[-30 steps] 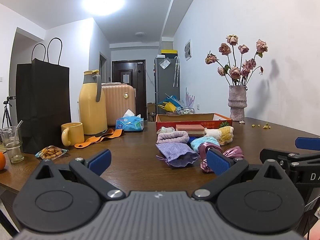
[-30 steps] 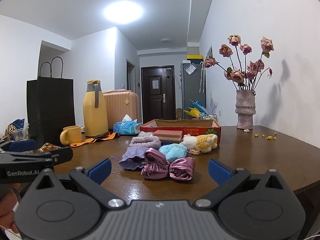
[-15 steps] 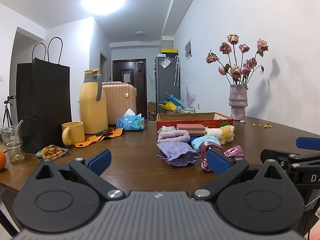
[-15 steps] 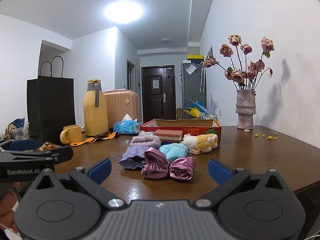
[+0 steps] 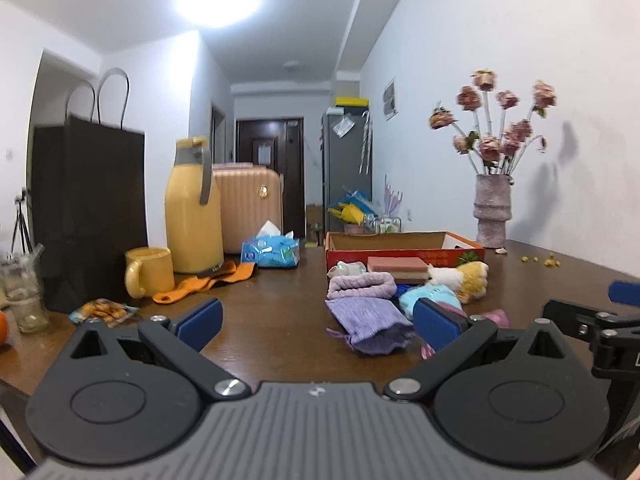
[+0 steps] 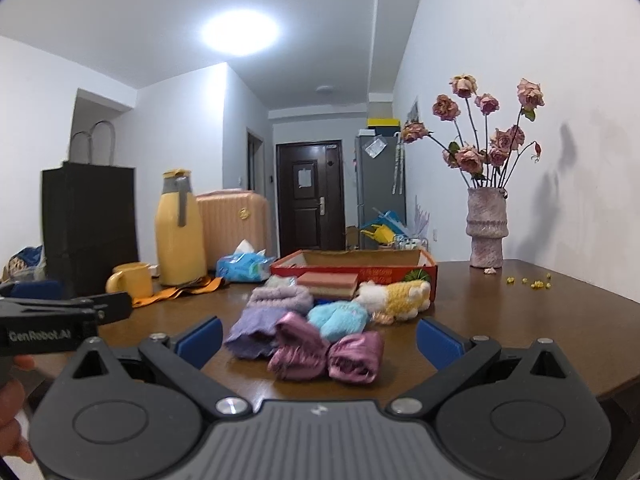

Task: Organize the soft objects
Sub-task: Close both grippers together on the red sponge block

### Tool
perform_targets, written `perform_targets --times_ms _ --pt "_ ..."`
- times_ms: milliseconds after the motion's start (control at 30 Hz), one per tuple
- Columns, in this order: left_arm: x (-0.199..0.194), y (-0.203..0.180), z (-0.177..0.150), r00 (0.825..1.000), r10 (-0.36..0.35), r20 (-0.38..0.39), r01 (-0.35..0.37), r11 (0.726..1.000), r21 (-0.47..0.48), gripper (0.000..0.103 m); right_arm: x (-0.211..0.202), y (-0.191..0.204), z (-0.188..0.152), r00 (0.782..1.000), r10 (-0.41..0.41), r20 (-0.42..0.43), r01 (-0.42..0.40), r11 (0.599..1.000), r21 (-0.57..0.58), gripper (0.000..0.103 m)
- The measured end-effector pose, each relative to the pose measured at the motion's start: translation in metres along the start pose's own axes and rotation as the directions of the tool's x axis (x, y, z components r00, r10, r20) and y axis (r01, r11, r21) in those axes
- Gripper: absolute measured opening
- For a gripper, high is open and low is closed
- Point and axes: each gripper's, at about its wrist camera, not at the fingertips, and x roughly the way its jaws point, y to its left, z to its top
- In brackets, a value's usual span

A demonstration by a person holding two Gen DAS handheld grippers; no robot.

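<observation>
Both tools are released and hold nothing: the left tool and the right tool hover low over the brown surface, jaws spread wide. "GenRobot.AI" is printed in white on the left tool's side, seen from the right wrist. Soft things lie in a heap before the red cardboard box: a shiny pink scrunchie, a purple pouch, a blue plush, a yellow plush.
</observation>
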Motion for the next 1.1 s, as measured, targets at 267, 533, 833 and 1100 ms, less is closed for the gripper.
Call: perform_targets --times_ms 267,533,833,1100 --pt "0.108 0.002 0.031 0.997 -0.053 -0.057 0.05 0.997 -0.051 0.103 0.103 -0.035 0.032 0.993 0.04 -0.115 -0.041 0.999 -0.011 0.103" --pt "0.245 -0.025 0.068 0.96 -0.123 -0.251 0.138 0.989 0.045 0.094 0.229 -0.074 0.074 0.952 0.123 -0.28 -0.089 0.988 0.129 0.093" --pt "0.375 -0.031 0.082 0.821 -0.332 -0.464 0.278 0.943 -0.183 0.036 0.365 -0.1 0.073 0.864 0.284 -0.416 -0.141 0.929 0.342 0.039" --pt "0.422 -0.035 0.075 0.727 -0.384 -0.57 0.277 0.923 -0.269 0.03 0.409 -0.109 0.053 0.821 0.367 -0.437 -0.148 0.877 0.457 0.032"
